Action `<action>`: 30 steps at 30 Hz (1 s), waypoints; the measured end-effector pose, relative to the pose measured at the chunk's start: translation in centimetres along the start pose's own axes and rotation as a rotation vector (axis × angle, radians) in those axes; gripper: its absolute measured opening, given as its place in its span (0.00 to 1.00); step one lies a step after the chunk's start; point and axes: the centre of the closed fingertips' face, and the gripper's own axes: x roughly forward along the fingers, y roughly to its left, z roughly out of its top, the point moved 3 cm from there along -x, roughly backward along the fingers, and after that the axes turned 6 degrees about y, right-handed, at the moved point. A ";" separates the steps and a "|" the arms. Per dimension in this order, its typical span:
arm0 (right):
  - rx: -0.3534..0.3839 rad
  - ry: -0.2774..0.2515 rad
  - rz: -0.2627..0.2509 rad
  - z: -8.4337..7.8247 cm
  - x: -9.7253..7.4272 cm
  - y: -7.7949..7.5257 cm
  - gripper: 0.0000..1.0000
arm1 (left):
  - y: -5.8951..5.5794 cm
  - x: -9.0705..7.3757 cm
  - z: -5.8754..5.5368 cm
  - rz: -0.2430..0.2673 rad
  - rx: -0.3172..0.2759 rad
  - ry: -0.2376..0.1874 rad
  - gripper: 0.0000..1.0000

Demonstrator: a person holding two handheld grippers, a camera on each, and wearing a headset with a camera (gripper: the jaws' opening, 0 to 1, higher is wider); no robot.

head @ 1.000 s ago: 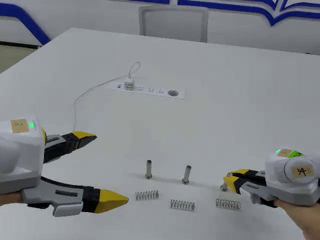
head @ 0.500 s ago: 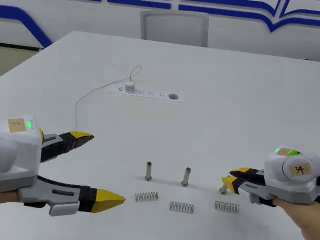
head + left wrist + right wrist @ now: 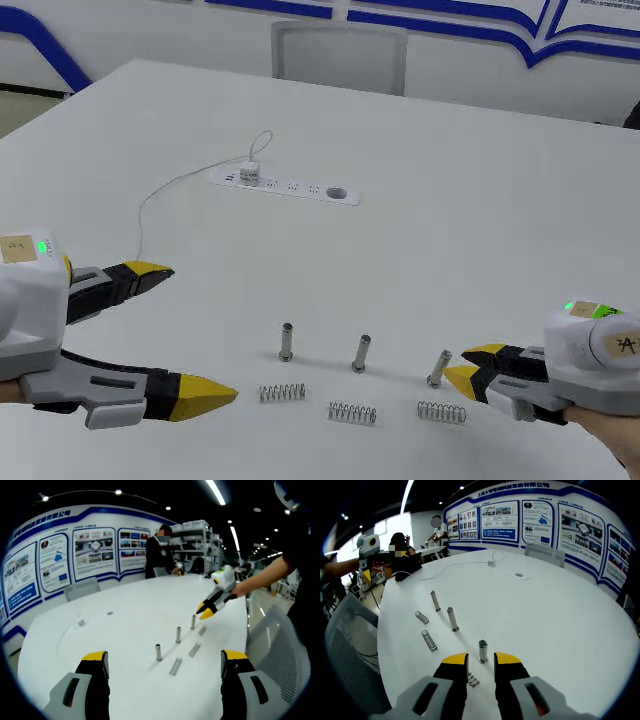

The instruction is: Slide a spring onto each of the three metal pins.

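Plainly three bare upright pins, three springs flat alongside.

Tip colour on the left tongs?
Yellow tips on the black left tongs; clearest in the head view.

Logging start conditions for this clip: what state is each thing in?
Left pin, upright, bare.
Middle pin, upright, bare.
Right pin, upright, bare.
Left spring, lying loose.
Middle spring, lying loose.
Right spring, lying loose.
Left hand-held gripper, open wide, empty.
Right hand-held gripper, slightly open, empty.
Charger, plugged into power strip.
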 end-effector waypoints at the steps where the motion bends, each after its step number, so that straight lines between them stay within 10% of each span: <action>1: -0.006 0.005 0.007 -0.2 0.0 0.1 0.21 | 0.0 0.0 -0.1 0.002 -0.002 0.002 0.95; 30: -0.166 0.095 0.199 -4.2 2.8 1.1 0.24 | 0.1 0.9 -1.5 0.000 -0.031 0.085 0.94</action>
